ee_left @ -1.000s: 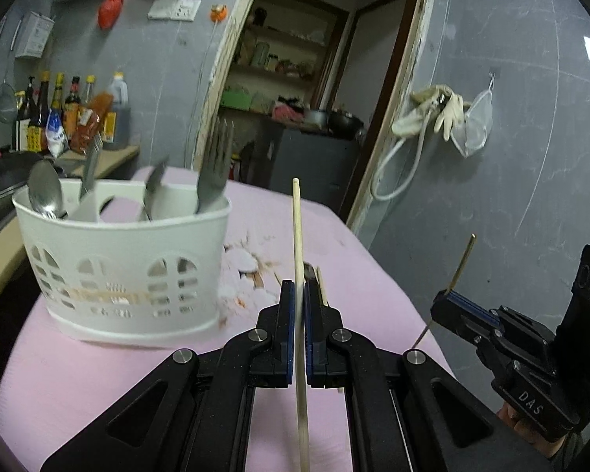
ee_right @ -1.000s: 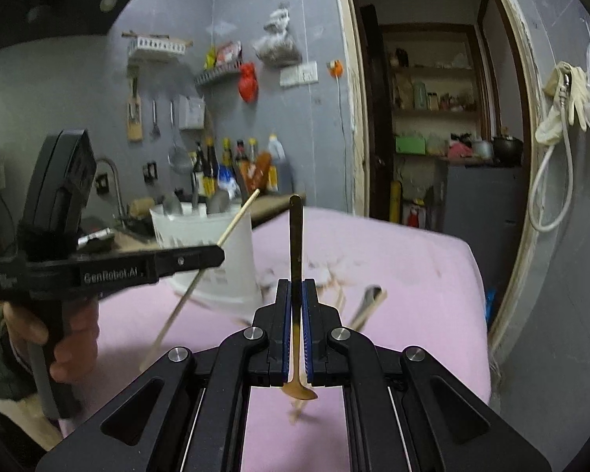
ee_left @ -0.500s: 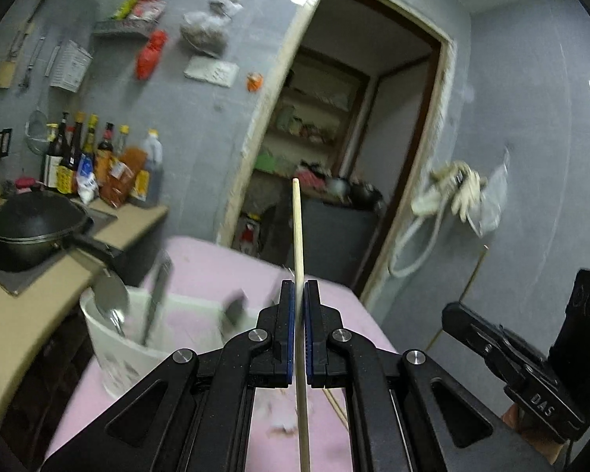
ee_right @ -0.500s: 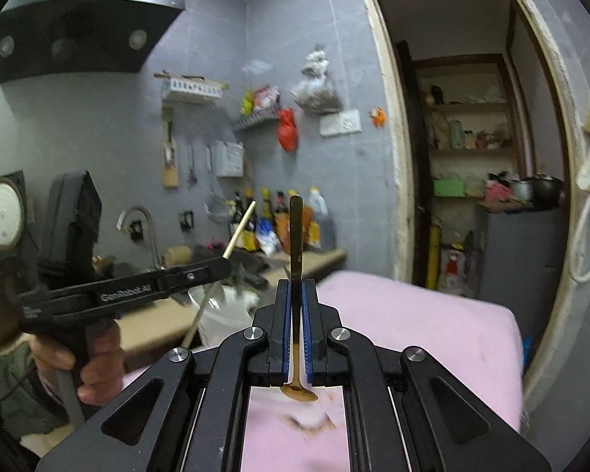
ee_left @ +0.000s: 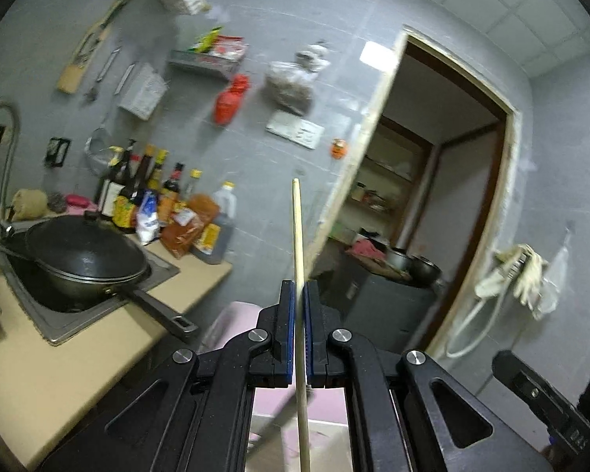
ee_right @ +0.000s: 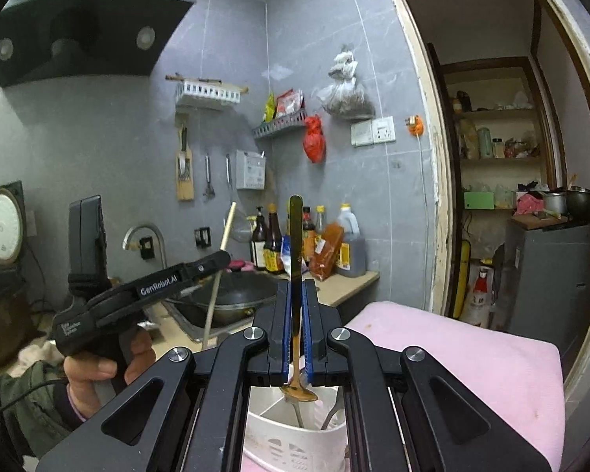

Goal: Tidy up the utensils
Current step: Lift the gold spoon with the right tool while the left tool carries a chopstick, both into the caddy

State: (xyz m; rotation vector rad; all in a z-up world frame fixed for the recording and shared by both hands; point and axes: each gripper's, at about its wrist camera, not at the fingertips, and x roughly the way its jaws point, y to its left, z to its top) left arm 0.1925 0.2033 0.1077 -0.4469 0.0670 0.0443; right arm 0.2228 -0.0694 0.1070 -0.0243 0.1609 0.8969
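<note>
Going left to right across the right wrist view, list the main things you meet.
rice cooker → left gripper with its chopstick → spoon in the right gripper → red bag → wall socket → doorway shelves

Left gripper [ee_left: 299,338] clamped on a pale wooden chopstick [ee_left: 297,236], upright, tip above the jaws. Black wok [ee_left: 84,259] in the sink at left; bottles [ee_left: 157,200] behind it against the wall. Doorway [ee_left: 424,212] at right. Image blurred.

Grey tiled wall [ee_right: 106,149]; black range hood [ee_right: 82,27] upper left. Beige counter [ee_left: 63,377] carries wok [ee_left: 82,263] and bottles [ee_left: 157,200]. Open doorway [ee_right: 503,165] right, shelves inside. Pink-covered table [ee_right: 472,358].
</note>
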